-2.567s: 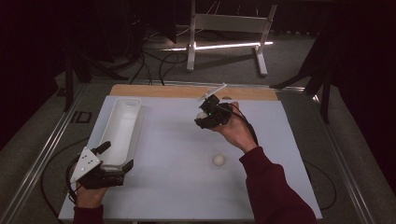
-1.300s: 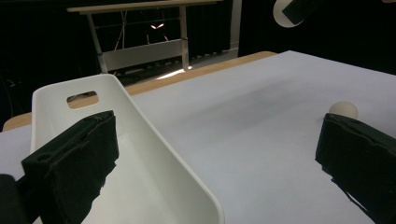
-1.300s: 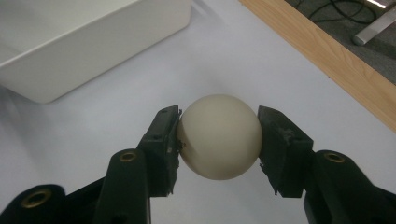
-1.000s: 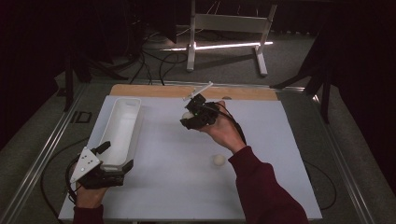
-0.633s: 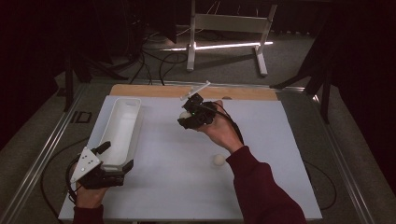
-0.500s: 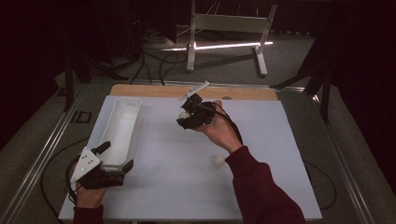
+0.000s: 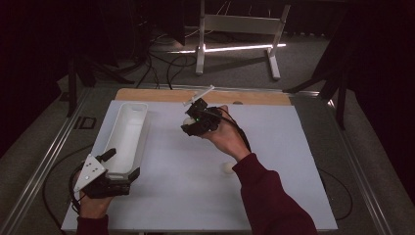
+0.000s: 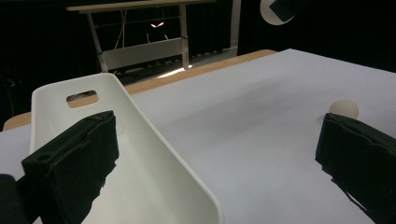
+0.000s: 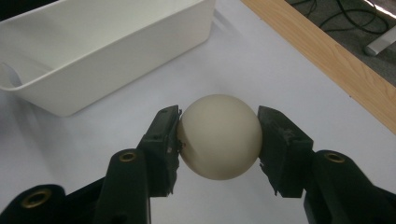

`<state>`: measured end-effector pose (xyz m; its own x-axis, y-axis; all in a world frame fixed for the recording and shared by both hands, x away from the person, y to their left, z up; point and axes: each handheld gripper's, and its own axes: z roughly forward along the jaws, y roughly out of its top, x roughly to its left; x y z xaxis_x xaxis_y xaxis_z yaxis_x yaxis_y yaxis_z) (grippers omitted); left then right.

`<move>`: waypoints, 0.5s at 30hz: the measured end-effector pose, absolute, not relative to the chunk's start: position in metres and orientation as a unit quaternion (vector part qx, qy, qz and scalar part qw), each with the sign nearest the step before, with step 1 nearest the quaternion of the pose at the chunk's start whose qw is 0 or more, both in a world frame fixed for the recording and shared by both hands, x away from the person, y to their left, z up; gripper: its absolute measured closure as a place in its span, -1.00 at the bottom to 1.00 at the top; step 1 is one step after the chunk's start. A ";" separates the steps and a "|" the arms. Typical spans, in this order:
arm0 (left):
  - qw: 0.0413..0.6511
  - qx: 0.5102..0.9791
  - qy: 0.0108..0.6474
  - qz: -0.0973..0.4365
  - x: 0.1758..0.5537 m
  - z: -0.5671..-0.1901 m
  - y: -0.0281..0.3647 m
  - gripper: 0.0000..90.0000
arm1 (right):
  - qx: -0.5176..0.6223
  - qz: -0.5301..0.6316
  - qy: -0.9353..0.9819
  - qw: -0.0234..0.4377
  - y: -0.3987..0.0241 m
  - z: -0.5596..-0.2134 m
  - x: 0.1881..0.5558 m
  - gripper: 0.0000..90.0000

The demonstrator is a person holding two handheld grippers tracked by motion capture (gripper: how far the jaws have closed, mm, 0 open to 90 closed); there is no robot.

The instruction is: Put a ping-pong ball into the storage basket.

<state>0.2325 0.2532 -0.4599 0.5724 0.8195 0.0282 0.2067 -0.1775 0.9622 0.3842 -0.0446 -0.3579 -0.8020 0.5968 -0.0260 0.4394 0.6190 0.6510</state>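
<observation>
Right gripper clenched on a pale ball, held above the white mat just right of the white bin. Judged light, smooth, hard, prone to slip; best pinched across the middle. Left gripper open at the bin's near end, astride its rim. Second ball partly hidden behind the sleeve.

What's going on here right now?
The person's right gripper is shut on a cream ball, held above the white table beside the long white bin. The left gripper holds the bin's near end, one jaw inside, one outside. A second ball lies on the table.
</observation>
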 end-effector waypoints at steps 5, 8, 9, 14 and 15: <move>0.530 0.711 0.360 0.290 0.232 -0.460 0.253 -1.00 | 0.288 0.327 0.892 0.122 -0.039 -0.358 0.383 0.12; 0.530 0.711 0.360 0.289 0.232 -0.460 0.253 -1.00 | 0.287 0.329 0.891 0.121 -0.038 -0.358 0.384 0.12; 0.530 0.711 0.360 0.289 0.232 -0.460 0.253 -1.00 | 0.289 0.329 0.891 0.120 -0.037 -0.358 0.383 0.12; 0.531 0.711 0.360 0.289 0.232 -0.460 0.253 -1.00 | 0.288 0.331 0.891 0.119 -0.035 -0.358 0.383 0.12; 0.530 0.711 0.359 0.290 0.232 -0.460 0.253 -1.00 | 0.288 0.331 0.891 0.118 -0.034 -0.357 0.383 0.12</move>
<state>0.2322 0.2530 -0.4597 0.5739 0.8183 0.0310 0.2045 -0.1799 0.9622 0.3833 -0.0340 -0.3573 -0.8060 0.5916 -0.0196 0.4349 0.6143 0.6584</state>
